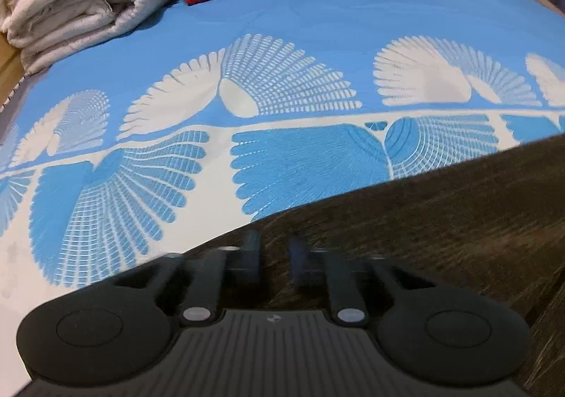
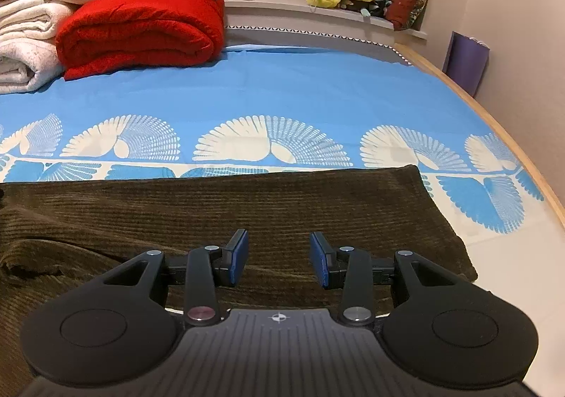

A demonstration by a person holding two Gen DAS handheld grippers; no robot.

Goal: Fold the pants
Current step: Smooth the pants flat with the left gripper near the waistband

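- Left gripper (image 1: 274,257): tilted steeply down, fingers (image 1: 251,255) drawn close together with only a narrow gap, picture blurred there, so grip on the pants (image 1: 441,220) not sure.
- Right gripper (image 2: 278,257): tilted down less steeply, blue pads (image 2: 241,255) standing apart, nothing between them, just above the brown cloth.

Dark brown ribbed corduroy pants (image 2: 247,213), soft and matt, on a smooth blue-and-white printed cotton bedsheet (image 2: 282,93). Thick red fleecy folded blanket (image 2: 141,29), nubbly beside a cream quilted folded blanket (image 2: 24,43). Matt black plastic left hand-held gripper (image 1: 273,255) and right hand-held gripper (image 2: 277,259), with dull metal pivot pins and blue rubbery pads (image 2: 242,255). Pale varnished wooden bed frame (image 2: 494,114).
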